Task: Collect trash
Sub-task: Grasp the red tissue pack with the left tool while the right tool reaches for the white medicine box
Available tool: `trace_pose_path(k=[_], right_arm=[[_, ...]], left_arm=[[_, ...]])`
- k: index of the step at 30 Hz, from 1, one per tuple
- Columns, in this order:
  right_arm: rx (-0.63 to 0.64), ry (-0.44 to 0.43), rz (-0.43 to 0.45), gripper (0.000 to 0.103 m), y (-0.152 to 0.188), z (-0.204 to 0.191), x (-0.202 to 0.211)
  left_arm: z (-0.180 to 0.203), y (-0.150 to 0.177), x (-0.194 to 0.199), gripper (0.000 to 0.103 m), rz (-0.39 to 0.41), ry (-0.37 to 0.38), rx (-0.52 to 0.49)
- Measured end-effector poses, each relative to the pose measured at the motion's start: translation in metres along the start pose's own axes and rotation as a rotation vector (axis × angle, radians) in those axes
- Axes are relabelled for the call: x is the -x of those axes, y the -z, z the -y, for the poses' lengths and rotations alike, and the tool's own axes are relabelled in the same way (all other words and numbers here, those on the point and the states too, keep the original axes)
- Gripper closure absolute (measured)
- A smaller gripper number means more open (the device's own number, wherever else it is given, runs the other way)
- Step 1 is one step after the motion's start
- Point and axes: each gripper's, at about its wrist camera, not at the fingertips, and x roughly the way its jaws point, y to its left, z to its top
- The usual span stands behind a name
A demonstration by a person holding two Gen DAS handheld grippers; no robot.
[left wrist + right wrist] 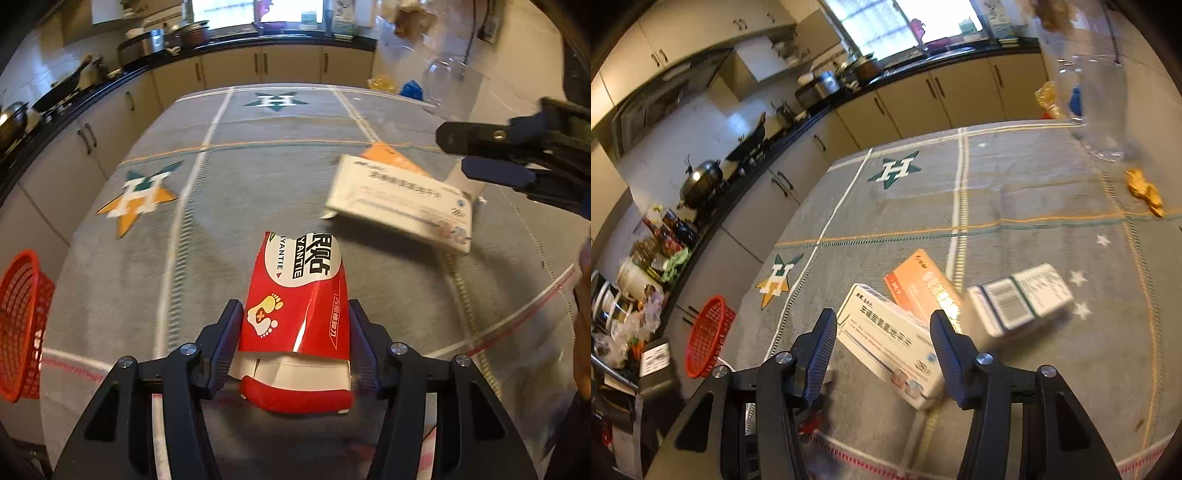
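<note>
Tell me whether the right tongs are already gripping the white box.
No: the right tongs stand open above the white box, their fingers apart and not pressing its sides.

Glossy red carton, woven tablecloth

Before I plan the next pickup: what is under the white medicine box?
The white medicine box lies partly over an orange box, covering its near end. Otherwise grey tablecloth; anything else beneath is hidden.
</note>
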Motion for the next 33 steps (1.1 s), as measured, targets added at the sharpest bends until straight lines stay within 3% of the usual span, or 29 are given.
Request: trace_pose_path(k=[7, 10, 13, 17, 19, 25, 26, 28, 33], right_arm=[[0.064, 0.062, -0.075, 0.046, -0.003, -0.004, -0.037], [0.093, 0.047, -0.109, 0.043, 0.007, -0.008, -0.038], [0.189, 0.066, -0.114, 0.030, 0.021, -0.023, -0.033], [0.319, 0.108, -0.121, 0.030, 0.039, -0.045, -0.032], [0.389, 0.173, -0.105, 0.030, 0.047, -0.054, -0.034], [0.505, 0.246, -0.132, 0.030, 0.062, -0.057, -0.048], [0.504, 0.241, -0.139, 0.032, 0.063, -0.055, -0.050], [0.492, 0.221, -0.156, 0.049, 0.065, -0.051, -0.054], [0.478, 0.170, -0.126, 0.048, 0.068, -0.049, -0.045]], left_arm=[[-0.022, 0.006, 0.007, 0.048, 0.012, -0.016, 0.044], [-0.024, 0.007, 0.007, 0.047, 0.014, -0.011, 0.045], [-0.025, 0.008, 0.009, 0.047, 0.019, -0.009, 0.044], [-0.026, 0.009, 0.009, 0.047, 0.022, -0.006, 0.049], [-0.026, 0.010, 0.009, 0.047, 0.023, -0.006, 0.052], [-0.028, 0.013, 0.011, 0.047, 0.026, -0.007, 0.050], [-0.028, 0.013, 0.011, 0.047, 0.026, -0.008, 0.048], [-0.027, 0.013, 0.011, 0.047, 0.026, -0.014, 0.045], [-0.025, 0.013, 0.010, 0.047, 0.034, -0.023, 0.054]])
